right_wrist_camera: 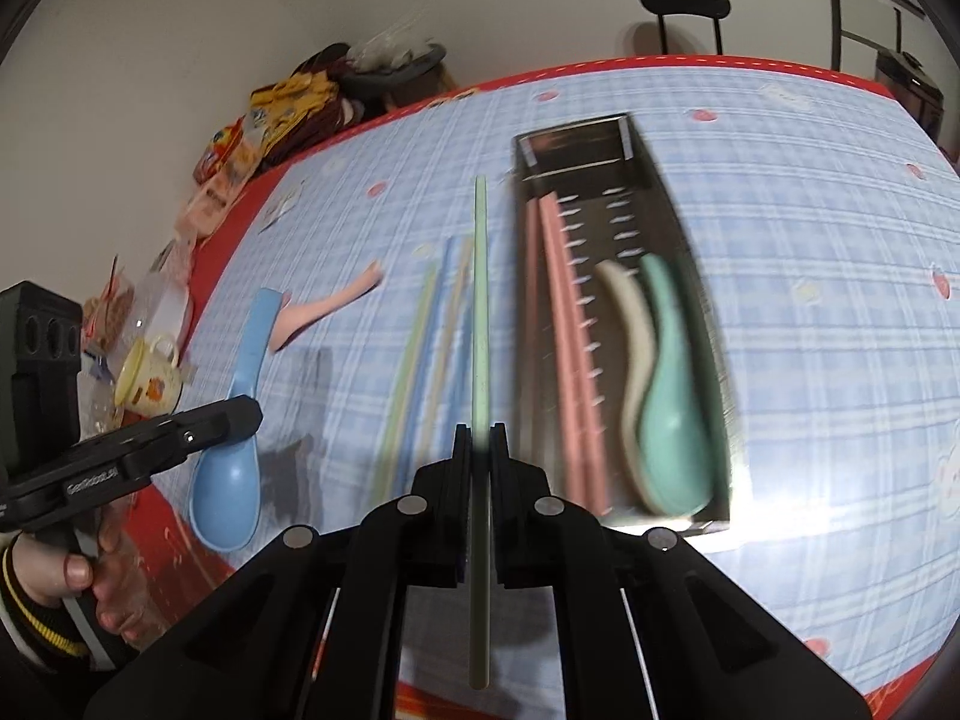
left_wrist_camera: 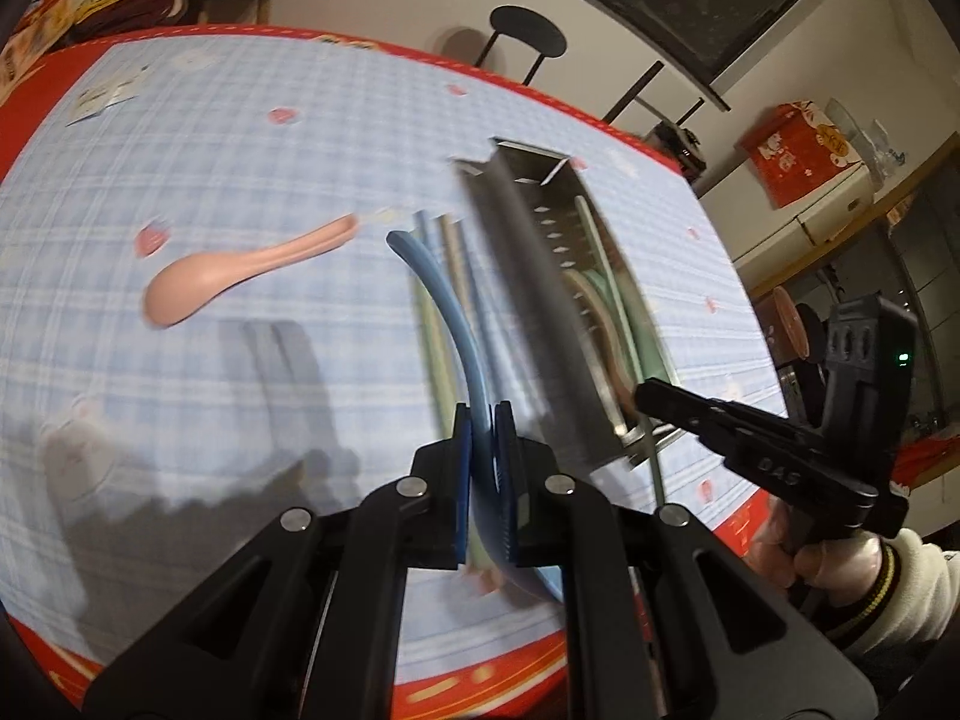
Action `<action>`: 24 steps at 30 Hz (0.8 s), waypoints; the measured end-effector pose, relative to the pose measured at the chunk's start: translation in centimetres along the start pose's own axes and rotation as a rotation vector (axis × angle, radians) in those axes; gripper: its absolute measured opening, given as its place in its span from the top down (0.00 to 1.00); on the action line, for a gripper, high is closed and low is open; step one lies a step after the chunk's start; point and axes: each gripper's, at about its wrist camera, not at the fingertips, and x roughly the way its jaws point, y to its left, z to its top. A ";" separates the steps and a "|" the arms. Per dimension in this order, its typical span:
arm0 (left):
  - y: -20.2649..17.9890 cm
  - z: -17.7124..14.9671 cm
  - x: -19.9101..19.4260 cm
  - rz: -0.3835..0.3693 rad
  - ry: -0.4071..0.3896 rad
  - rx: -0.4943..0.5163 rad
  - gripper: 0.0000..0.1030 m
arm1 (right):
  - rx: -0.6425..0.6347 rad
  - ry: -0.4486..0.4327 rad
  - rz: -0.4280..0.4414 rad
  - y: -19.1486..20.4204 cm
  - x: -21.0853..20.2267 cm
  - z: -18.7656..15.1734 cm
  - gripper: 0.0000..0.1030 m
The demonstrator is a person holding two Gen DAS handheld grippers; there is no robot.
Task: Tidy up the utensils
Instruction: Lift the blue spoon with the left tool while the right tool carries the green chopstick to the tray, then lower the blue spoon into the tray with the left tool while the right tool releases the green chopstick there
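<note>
My left gripper (left_wrist_camera: 483,420) is shut on a blue spoon (left_wrist_camera: 444,300), held above the cloth just left of the metal utensil tray (left_wrist_camera: 522,276); the spoon also shows in the right wrist view (right_wrist_camera: 237,420). My right gripper (right_wrist_camera: 480,438) is shut on a green chopstick (right_wrist_camera: 480,276), lifted left of the tray (right_wrist_camera: 696,276). The tray holds pink chopsticks (right_wrist_camera: 561,324), a beige spoon (right_wrist_camera: 633,324) and a green spoon (right_wrist_camera: 666,396). A pink spoon (left_wrist_camera: 240,273) and several chopsticks (right_wrist_camera: 432,324) lie on the cloth.
The blue checked tablecloth (left_wrist_camera: 240,150) has a red border. Snack bags (right_wrist_camera: 264,120), a yellow cup (right_wrist_camera: 147,381) and jars crowd the table's left end. A black stool (left_wrist_camera: 528,39) stands beyond the far edge.
</note>
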 end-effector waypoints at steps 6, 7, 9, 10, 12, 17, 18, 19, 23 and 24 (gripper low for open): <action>-3.4 2.2 2.1 -0.019 -0.011 0.002 0.89 | -0.005 -0.005 0.004 -2.2 0.1 2.1 0.94; -3.9 2.5 2.5 -0.020 -0.013 0.004 0.89 | -0.004 0.001 0.005 -2.8 0.3 2.5 0.94; -4.8 3.1 3.4 -0.022 -0.014 0.004 0.89 | 0.001 0.012 0.005 -3.5 0.8 3.1 0.94; -5.0 3.2 3.7 -0.022 -0.014 0.002 0.89 | 0.002 0.017 0.007 -3.8 0.9 3.4 0.94; -5.4 3.6 4.5 -0.019 -0.013 -0.006 0.89 | 0.003 0.030 0.011 -4.4 1.6 4.0 0.94; -5.5 4.5 5.8 -0.006 -0.009 -0.031 0.89 | 0.015 0.050 0.028 -4.7 3.3 5.5 0.94; -5.5 4.8 6.0 -0.002 -0.008 -0.036 0.89 | 0.012 0.054 0.028 -4.7 3.7 5.8 0.94; -5.4 4.9 6.2 0.000 -0.008 -0.040 0.89 | 0.011 0.057 0.027 -4.8 4.0 6.0 0.94; -5.1 5.5 7.0 0.005 -0.001 -0.053 0.89 | 0.020 0.071 0.036 -5.0 5.4 6.9 0.94; -5.1 5.6 7.3 0.005 0.004 -0.052 0.89 | 0.021 0.075 0.036 -5.0 5.7 7.0 0.94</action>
